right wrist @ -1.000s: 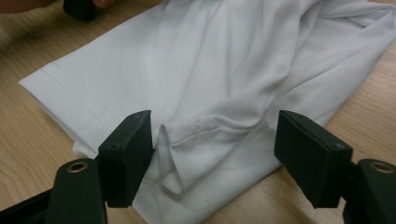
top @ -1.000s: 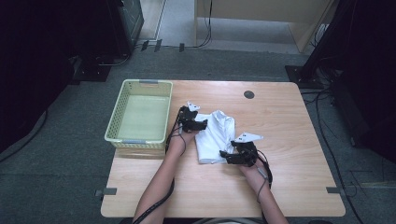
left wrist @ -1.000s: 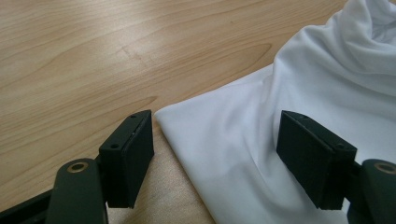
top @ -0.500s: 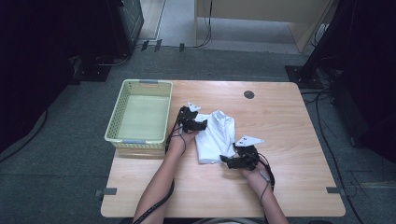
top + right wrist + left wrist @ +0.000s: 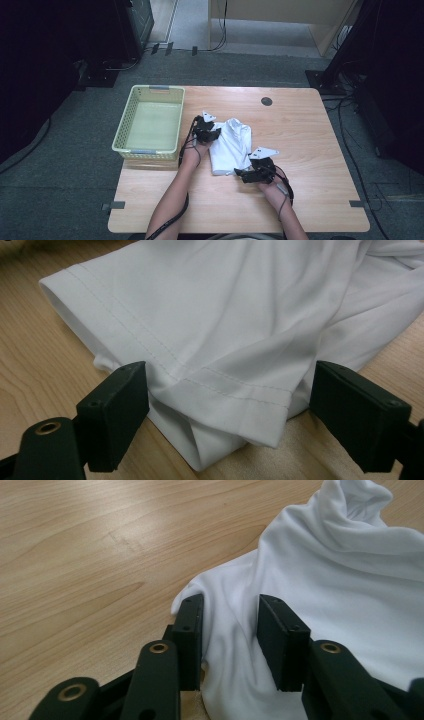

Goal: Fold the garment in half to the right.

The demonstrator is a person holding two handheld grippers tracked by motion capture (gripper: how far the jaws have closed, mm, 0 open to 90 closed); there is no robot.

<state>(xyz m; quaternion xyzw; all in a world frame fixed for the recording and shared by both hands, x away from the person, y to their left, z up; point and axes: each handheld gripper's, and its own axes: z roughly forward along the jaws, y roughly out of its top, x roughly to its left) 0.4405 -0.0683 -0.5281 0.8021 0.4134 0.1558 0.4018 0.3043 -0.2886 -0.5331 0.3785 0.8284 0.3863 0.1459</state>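
Left gripper (image 5: 214, 134): we see its jaws have just been closing, with a fold of the white garment (image 5: 231, 145) between them; in the left gripper view a gap remains on either side of the cloth (image 5: 320, 595), so we count nothing as pinched.

Right gripper (image 5: 241, 173): we record jaws spread wide and lately opening, straddling the garment's stitched hem (image 5: 220, 390) without pressing on it, at the corner nearest the person.

White garment: we place it, loosely folded, near the middle of the wooden table (image 5: 310, 135), with the left gripper on its left edge and the right gripper at its near edge.

Pale green basket (image 5: 131, 120): we note it at the table's left side, just beside the left gripper and apart from the garment.
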